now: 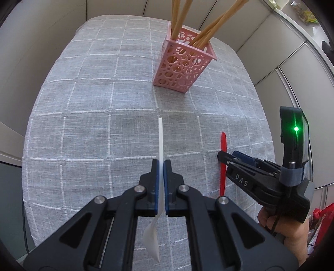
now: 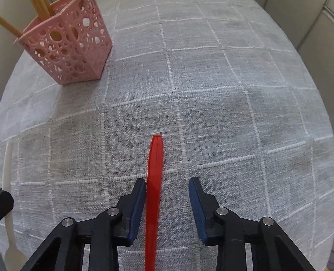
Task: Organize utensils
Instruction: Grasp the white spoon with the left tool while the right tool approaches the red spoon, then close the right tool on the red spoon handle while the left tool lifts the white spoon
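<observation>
Above the tablecloth [image 1: 94, 104], both tools [image 1: 160, 164] [image 2: 167, 183] point steeply down.

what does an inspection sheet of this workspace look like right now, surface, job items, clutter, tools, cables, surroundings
surface: table under a grey checked tablecloth, no spills seen
job's things: pink perforated holder upright with wooden chopsticks standing in it; white plastic utensil lifted off the cloth; red plastic utensil lying flat on the cloth
clutter: nothing seen on the cloth
tools: left tool shut on the white plastic utensil; right tool open around the red plastic utensil, one pad beside it, the other clear of it
cables: thin dark cord down the table's left edge
surroundings: pale partition panels around the table; red bag at far right
</observation>
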A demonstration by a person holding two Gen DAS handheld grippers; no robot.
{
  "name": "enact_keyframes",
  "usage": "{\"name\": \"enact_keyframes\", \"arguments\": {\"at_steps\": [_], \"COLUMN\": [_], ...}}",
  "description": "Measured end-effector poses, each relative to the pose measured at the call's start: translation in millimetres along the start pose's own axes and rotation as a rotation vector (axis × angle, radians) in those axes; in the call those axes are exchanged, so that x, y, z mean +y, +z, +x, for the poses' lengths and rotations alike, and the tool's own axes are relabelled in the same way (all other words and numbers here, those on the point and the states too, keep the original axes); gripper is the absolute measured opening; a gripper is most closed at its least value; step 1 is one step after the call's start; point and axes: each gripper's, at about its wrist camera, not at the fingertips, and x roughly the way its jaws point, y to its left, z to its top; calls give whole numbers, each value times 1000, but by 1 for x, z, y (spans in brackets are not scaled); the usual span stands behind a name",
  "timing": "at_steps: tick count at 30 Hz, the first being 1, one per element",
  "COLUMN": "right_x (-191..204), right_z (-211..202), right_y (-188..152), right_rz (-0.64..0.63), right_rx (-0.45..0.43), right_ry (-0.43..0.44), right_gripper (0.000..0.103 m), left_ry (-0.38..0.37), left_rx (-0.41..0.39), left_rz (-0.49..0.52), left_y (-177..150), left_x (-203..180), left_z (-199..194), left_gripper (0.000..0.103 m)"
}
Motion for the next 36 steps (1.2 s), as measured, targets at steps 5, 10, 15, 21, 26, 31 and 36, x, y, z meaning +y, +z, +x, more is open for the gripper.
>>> {"name": "enact_keyframes", "arguments": {"at_steps": [5,10,15,21,26,31,36], "right_x": [11,5,-4,-24,-35,-33,-39], "right_z": [0,-1,-16,-54,-89,-130,-152], "right_y": [-1,-1,-3,-2,2,8,13], "right_rz": [-29,15,16,62,97,114,132], "right_rx": [2,-6,-53,-165,-277,-396,-481], "right_ry": [26,65,102,194,280,327,337], "right_gripper": [13,12,12,12,12,12,12], "left_ry": [4,-2,-16,-46,-93,-152,-135], "left_rx": [2,3,-34,-120,-228,-328,-487], "left_rz": [0,-13,-17,-11,0,-15,72], "left_y": [-1,-5,-5,0,3,15,29], "left_x": [-2,-3,0,2,1,-2,-26], "left_z": [1,2,-9,-30,-57,-88,-109], "left_gripper": [5,5,5,5,5,5,5]}}
